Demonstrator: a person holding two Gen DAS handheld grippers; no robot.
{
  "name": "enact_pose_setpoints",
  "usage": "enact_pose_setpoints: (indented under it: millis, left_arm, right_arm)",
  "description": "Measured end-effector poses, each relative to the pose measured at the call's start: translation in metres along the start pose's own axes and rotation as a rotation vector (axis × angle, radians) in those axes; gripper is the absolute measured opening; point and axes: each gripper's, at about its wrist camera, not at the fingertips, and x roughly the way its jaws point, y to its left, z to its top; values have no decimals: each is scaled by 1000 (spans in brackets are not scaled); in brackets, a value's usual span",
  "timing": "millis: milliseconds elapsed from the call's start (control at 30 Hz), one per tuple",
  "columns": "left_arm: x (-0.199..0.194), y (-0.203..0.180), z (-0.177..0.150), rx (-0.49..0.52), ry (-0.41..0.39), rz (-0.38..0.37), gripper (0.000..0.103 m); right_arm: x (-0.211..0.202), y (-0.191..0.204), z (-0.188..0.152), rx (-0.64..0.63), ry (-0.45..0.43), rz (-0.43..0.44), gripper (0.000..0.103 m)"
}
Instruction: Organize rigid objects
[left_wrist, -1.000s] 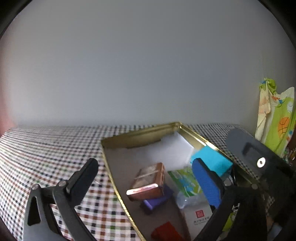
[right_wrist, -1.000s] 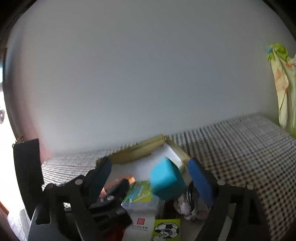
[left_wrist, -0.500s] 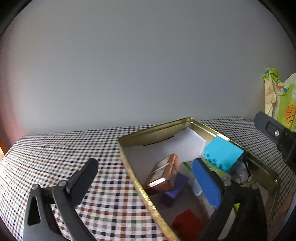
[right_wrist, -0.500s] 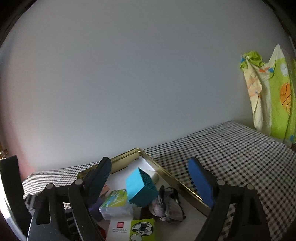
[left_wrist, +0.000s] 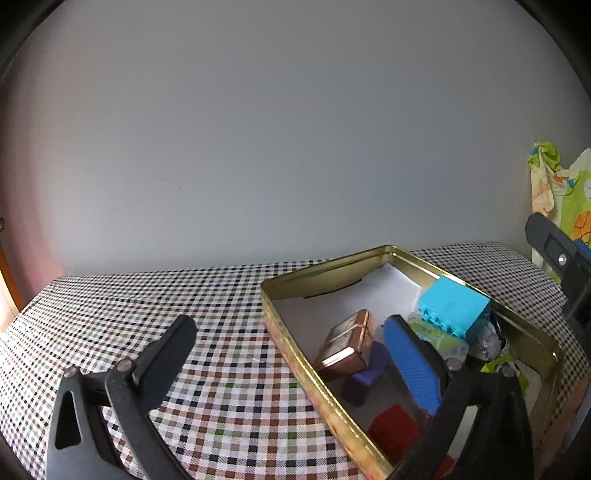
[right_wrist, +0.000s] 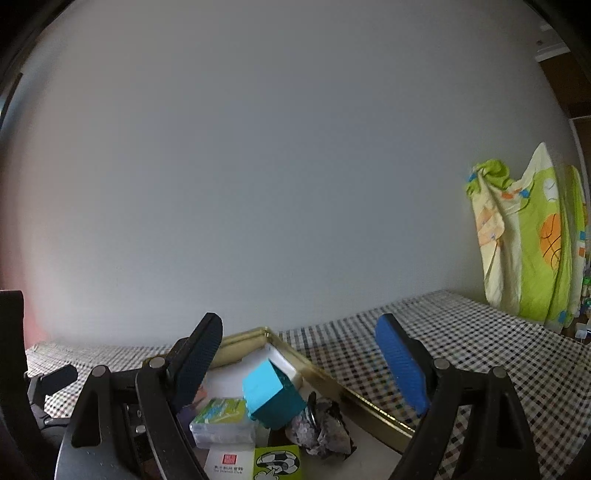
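— How far are we?

— Nearly done, we think — the teal block (right_wrist: 271, 393) lies in the gold tin (left_wrist: 532, 326), ahead of our right claw (right_wrist: 310, 369); both claws gape, empty.

— The bench (left_wrist: 229, 369)?

— We see nothing left there.

Gold tin (left_wrist: 413, 256), turquoise block (left_wrist: 456, 306), checkered tablecloth (left_wrist: 147, 302).

A home room: checked tablecloth (left_wrist: 207, 306), child's cartoon blanket (right_wrist: 532, 243), plain wall (right_wrist: 280, 162).
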Motion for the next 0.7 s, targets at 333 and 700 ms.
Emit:
enact_pose_setpoints:
  millis: [333,700]
  left_arm:
    - [-11,3,-4,-4,-17,-11,103]
    - [-33,2,-8,29,-39,-25,103]
  right_arm:
    - [-17,-6,-1,11,-37,-48,90]
    - [-52,7,-5,-28,-77,-71,96]
